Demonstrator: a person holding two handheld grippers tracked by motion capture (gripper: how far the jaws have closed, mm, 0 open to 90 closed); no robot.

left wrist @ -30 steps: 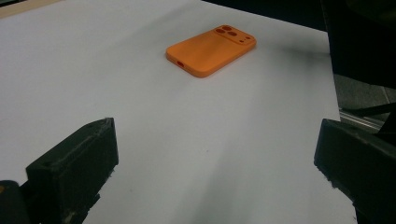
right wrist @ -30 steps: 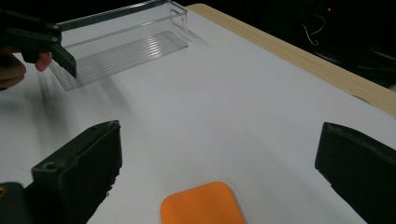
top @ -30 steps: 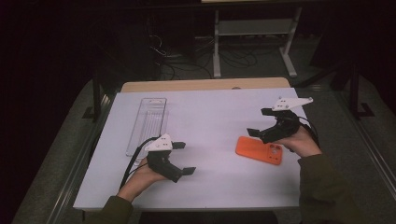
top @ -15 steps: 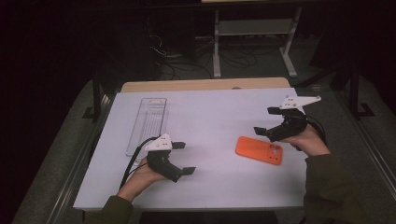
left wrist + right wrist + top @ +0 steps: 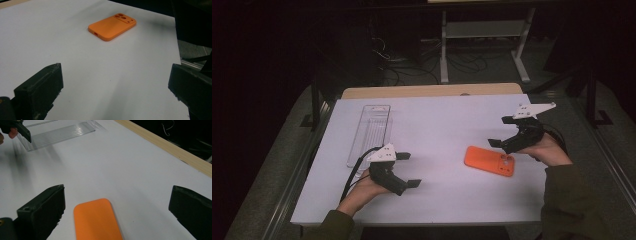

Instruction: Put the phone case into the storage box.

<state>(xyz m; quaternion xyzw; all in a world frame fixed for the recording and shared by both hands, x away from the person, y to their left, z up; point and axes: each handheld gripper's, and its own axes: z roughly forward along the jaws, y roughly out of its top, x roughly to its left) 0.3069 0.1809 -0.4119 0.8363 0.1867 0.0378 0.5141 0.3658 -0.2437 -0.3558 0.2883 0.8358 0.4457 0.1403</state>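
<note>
- Right gripper (image 5: 499,135), jaws spread wide and empty, hovers just above the right end of the orange phone case (image 5: 490,161), which lies flat on the white table (image 5: 437,125).
- Left gripper (image 5: 408,170), also wide open and holding nothing, sits near the table's front left, well apart from the case.
- Behind it, a clear plastic tray (image 5: 371,132) lies lengthwise along the left side.

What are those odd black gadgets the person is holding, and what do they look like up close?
Each is a hand-held gripper: the left hand-held gripper and the right hand-held gripper have black pistol-like bodies with two blocky black jaws, squared at the tips. A pale grey three-cornered plate sits on top of each, and a black cable trails from the left one. The person wears dark olive-green sleeves.
</note>
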